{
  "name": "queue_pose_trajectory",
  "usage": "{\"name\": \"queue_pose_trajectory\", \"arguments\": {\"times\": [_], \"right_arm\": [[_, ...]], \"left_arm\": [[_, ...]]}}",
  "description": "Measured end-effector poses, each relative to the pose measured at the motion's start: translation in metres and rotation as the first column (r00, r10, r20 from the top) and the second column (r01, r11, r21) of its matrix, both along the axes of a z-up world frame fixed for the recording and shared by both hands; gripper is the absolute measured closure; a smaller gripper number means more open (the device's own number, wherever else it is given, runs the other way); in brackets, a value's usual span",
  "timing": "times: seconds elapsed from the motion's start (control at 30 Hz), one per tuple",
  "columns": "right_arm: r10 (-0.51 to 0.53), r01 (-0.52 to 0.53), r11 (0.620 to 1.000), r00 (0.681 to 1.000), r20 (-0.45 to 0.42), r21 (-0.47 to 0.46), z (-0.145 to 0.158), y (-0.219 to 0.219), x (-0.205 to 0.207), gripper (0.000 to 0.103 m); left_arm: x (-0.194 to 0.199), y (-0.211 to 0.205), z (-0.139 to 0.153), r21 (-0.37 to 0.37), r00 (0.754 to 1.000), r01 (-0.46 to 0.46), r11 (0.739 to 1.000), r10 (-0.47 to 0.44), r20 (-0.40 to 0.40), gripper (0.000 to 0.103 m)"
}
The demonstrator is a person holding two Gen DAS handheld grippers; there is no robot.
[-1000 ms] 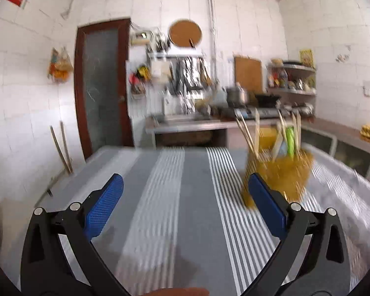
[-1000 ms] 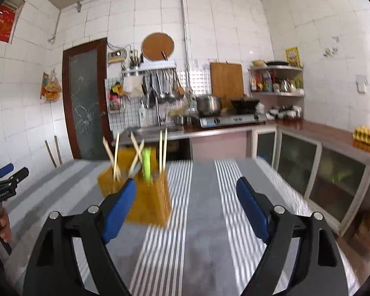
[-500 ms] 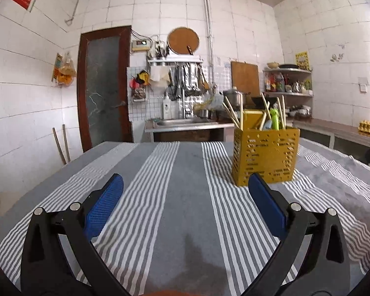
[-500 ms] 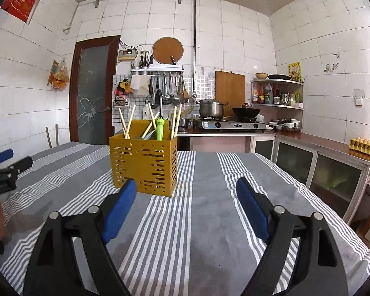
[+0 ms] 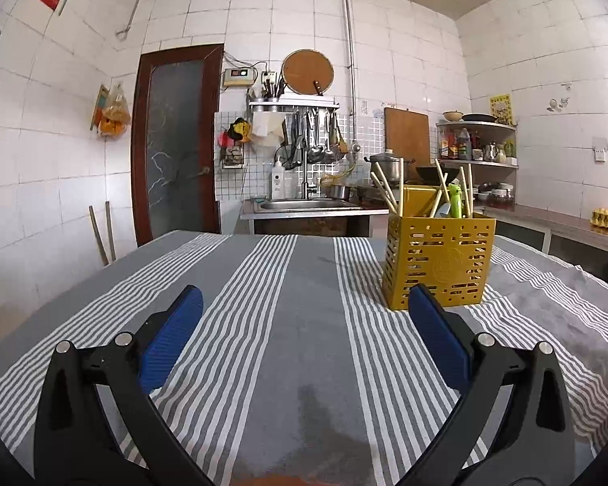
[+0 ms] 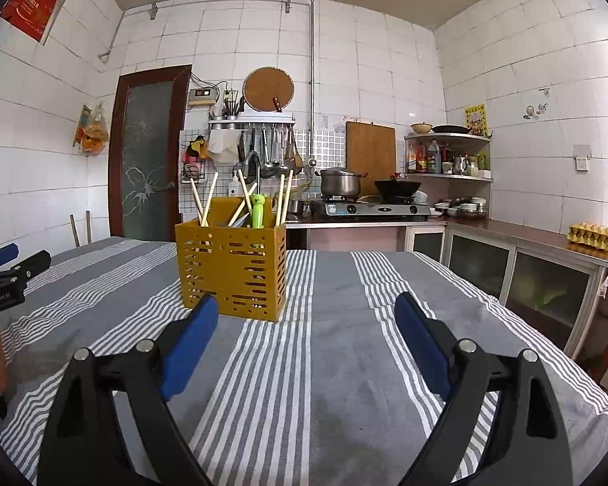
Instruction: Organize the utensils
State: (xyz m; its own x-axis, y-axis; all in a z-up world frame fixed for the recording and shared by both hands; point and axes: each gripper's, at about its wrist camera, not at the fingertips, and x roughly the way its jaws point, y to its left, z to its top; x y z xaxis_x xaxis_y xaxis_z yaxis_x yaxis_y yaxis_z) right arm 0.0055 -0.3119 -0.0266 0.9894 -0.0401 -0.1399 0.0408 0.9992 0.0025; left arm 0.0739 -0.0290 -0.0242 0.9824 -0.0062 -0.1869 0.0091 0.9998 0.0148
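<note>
A yellow perforated utensil holder (image 5: 437, 259) stands upright on the grey striped tablecloth (image 5: 304, 324), holding several wooden chopsticks (image 5: 385, 192) and a green-handled utensil (image 5: 456, 200). In the right wrist view the holder (image 6: 231, 271) stands ahead and left. My left gripper (image 5: 304, 303) is open and empty, low over the cloth, left of the holder. My right gripper (image 6: 304, 316) is open and empty, just in front of and right of the holder. The left gripper also shows at the left edge of the right wrist view (image 6: 8, 267).
A sink counter (image 5: 312, 208) and a stove with pots (image 6: 365, 202) stand beyond the table's far edge. Glass-door cabinets (image 6: 547, 283) run along the right. A door (image 5: 174, 154) is at the back left. An egg carton (image 6: 591, 235) sits on the right counter.
Both views have tilted up and steadied; the holder now appears sharp and upright. Both grippers stay open and empty.
</note>
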Motion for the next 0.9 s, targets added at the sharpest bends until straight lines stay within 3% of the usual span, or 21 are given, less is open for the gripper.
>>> {"name": "queue_pose_trajectory", "arguments": {"times": [0.37, 0.57, 0.9], "right_arm": [[-0.01, 0.011, 0.998, 1.0, -0.015, 0.062, 0.004, -0.007, 0.015, 0.016], [-0.009, 0.01, 0.999, 1.0, -0.013, 0.049, 0.003, -0.004, 0.024, 0.016], [-0.025, 0.027, 0.996, 0.999, -0.027, 0.08, 0.001, -0.012, 0.034, 0.016]], "left_arm": [[0.003, 0.001, 0.001, 0.036, 1.0, -0.026, 0.999, 0.025, 0.011, 0.005], [0.009, 0.005, 0.004, 0.001, 0.998, -0.062, 0.998, 0.062, 0.033, 0.005], [0.013, -0.003, 0.002, 0.017, 0.999, -0.033, 0.999, 0.032, 0.025, 0.005]]}}
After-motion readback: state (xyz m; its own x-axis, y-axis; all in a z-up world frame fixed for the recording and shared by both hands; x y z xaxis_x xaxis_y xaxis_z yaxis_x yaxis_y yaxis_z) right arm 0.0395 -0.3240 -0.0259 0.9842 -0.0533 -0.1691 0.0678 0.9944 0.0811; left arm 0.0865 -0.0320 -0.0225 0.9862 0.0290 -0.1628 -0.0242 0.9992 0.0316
